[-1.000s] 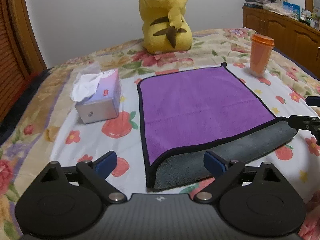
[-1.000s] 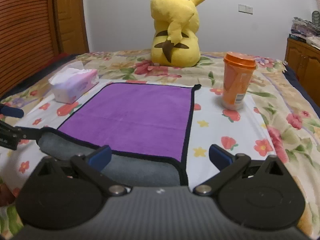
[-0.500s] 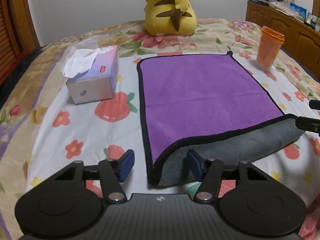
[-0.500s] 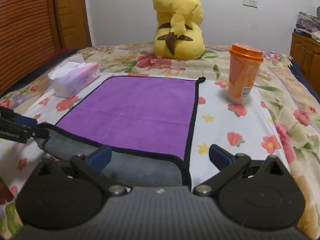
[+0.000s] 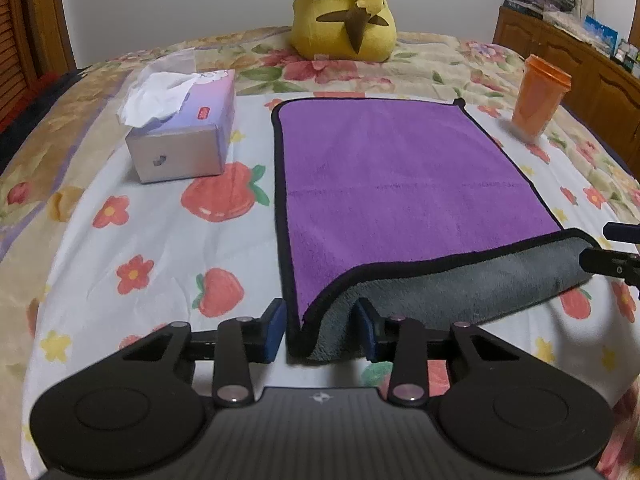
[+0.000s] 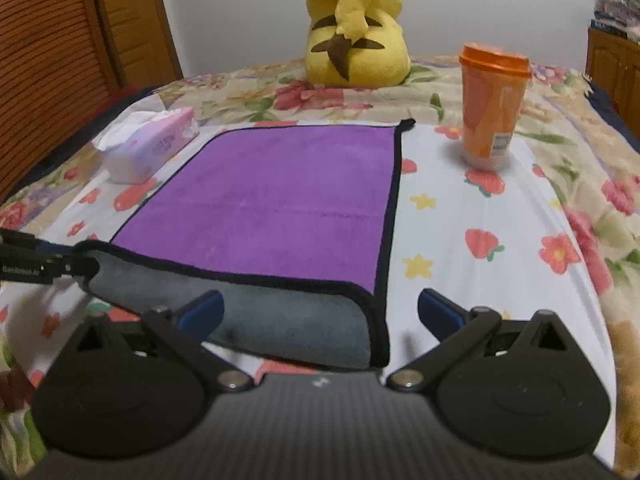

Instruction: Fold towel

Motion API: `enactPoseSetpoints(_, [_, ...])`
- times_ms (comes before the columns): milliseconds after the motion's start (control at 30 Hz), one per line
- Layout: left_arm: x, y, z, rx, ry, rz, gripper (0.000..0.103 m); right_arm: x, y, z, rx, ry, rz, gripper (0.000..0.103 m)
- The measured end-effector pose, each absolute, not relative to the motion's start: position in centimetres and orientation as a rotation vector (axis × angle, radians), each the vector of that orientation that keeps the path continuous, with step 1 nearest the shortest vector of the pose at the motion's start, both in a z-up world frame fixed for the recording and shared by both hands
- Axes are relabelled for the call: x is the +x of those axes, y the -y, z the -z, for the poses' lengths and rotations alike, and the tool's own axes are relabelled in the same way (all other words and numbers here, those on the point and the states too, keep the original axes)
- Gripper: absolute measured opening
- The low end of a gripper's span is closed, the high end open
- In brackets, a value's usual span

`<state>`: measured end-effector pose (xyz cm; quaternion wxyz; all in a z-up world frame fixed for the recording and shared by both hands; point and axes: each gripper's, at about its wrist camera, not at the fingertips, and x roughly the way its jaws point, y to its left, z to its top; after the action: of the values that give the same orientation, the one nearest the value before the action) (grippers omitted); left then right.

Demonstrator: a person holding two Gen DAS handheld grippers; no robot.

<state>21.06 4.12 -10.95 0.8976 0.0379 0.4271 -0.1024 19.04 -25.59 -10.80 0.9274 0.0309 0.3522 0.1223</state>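
Note:
A purple towel (image 5: 400,184) with black trim and a grey underside lies flat on the bed, its near edge curled over so the grey shows. My left gripper (image 5: 322,330) has its jaws close on either side of the towel's near left corner, pads against the fabric. My right gripper (image 6: 320,314) is wide open, straddling the near right corner of the towel (image 6: 280,200) without pinching it. Each gripper's tip shows at the edge of the other's view.
A tissue box (image 5: 182,140) sits left of the towel. An orange lidded cup (image 5: 538,98) stands at the right, also in the right wrist view (image 6: 492,108). A yellow plush toy (image 5: 344,12) sits behind. A wooden cabinet (image 5: 568,60) lines the right side.
My left gripper has moved forward onto the near left corner and its jaws have narrowed from wide open to around the corner. My right gripper has edged forward, still open.

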Motion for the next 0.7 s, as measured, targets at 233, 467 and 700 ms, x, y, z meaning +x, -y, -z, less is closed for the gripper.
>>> enactPoseSetpoints(233, [21.0,-4.1,11.3,0.085,-0.897,0.212,0.033,19.4,26.1,11.2,0.108,-0.761,-0.269,0.092])
enactPoseSetpoints(467, [21.1,-4.2,11.7,0.086,-0.903,0.211,0.033,20.1,26.8,11.7,0.156,-0.795,-0.288,0.082])
enactPoseSetpoints(700, [21.0,-4.3,11.6,0.068,-0.891,0.221,0.018,21.1,28.1,12.3,0.216,-0.827,-0.312,0.055])
